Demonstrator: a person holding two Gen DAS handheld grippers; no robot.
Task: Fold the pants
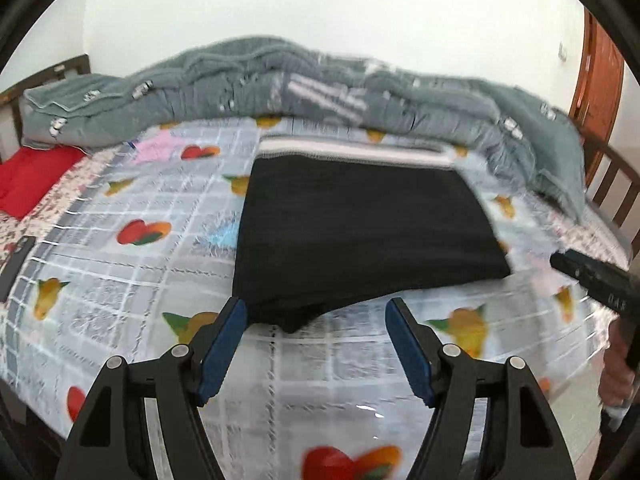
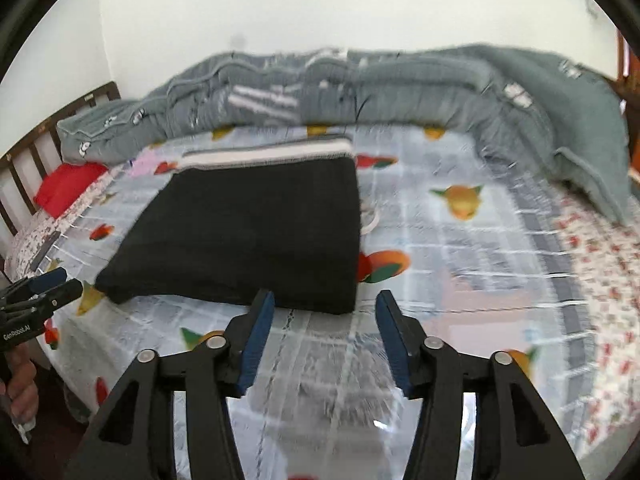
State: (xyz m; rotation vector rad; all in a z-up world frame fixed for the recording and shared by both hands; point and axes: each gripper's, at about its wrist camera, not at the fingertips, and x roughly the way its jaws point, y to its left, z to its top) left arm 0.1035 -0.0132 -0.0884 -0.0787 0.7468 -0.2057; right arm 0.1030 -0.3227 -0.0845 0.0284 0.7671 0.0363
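Observation:
The black pants (image 1: pixel 360 236) lie folded into a flat rectangle on the bed, with a grey and white striped waistband (image 1: pixel 352 152) at the far edge. They also show in the right wrist view (image 2: pixel 256 236). My left gripper (image 1: pixel 316 308) is open and empty, just short of the near edge of the pants. My right gripper (image 2: pixel 326 300) is open and empty, at the near right corner of the pants. The right gripper shows at the right edge of the left wrist view (image 1: pixel 592 276). The left gripper shows at the left edge of the right wrist view (image 2: pixel 40 292).
The bed has a patterned sheet (image 1: pixel 120 280) with hearts and fruit. A rumpled grey quilt (image 1: pixel 280 80) lies along the far side by the wall. A red pillow (image 1: pixel 28 180) sits far left. A dark phone (image 1: pixel 16 264) lies at the left edge. A wooden frame (image 1: pixel 612 184) borders the bed.

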